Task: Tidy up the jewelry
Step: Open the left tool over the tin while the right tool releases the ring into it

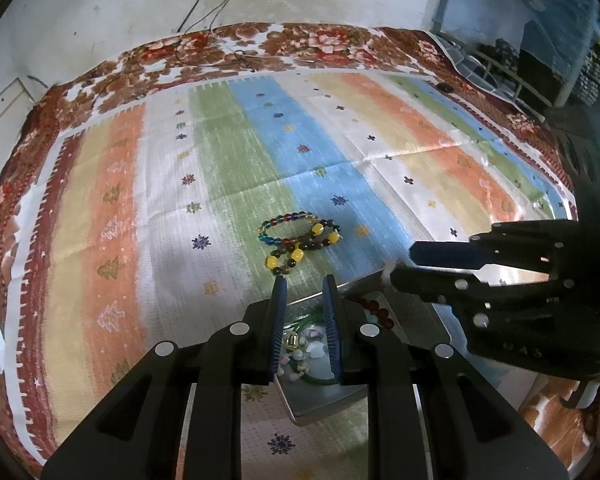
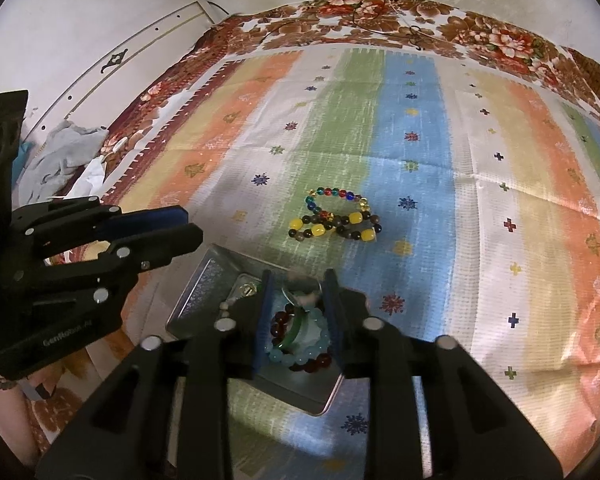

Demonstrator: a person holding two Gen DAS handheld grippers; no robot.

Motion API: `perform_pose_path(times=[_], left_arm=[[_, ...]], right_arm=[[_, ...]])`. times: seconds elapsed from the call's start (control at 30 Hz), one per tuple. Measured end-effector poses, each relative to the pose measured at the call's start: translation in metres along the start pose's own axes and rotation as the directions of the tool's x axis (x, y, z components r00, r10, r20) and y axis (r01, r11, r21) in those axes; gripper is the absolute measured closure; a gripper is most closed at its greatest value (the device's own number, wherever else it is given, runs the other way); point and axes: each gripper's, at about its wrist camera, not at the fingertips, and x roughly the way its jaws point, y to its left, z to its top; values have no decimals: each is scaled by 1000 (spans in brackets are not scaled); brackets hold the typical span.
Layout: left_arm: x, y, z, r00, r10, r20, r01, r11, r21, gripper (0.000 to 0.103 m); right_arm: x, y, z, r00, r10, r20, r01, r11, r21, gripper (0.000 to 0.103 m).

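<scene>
Left wrist view: left gripper [image 1: 304, 280], jaws narrowly apart, empty, above metal tin [image 1: 324, 400]; tin contents mostly hidden. Beaded bracelets [image 1: 300, 240] on striped cloth [image 1: 140, 200] beyond.

Right wrist view: right gripper [image 2: 297, 276], jaws apart, gripping nothing, over the tin; a blurred piece at its tips is unidentifiable. Bracelets' long axis runs left-right.

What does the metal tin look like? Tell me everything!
The tin is a shallow, silvery metal box with rounded corners and no lid on. It lies flat on the striped cloth, turned cornerwise to both cameras. Inside sit bead bracelets: pale blue, dark red, a green ring and small pale beads. Both grippers hang just above it.
</scene>
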Motion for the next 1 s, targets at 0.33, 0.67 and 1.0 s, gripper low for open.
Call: perform_pose_path(times=[0.33,0.67,1.0], left_arm=[[14,21,12,999,-5,-34,2,998,-60,81],[30,24,22,998,2,-71,-6,998,-60,80],[39,29,26,994,13,-106,-17,999,-40,77]], right_arm=[[4,0,2,1000,-6,-4,6,1000,5,65],[11,-14,18,1000,-28,-6,29,999,33,63],[37,-33,38,997,-27,-71,32,998,60,62]])
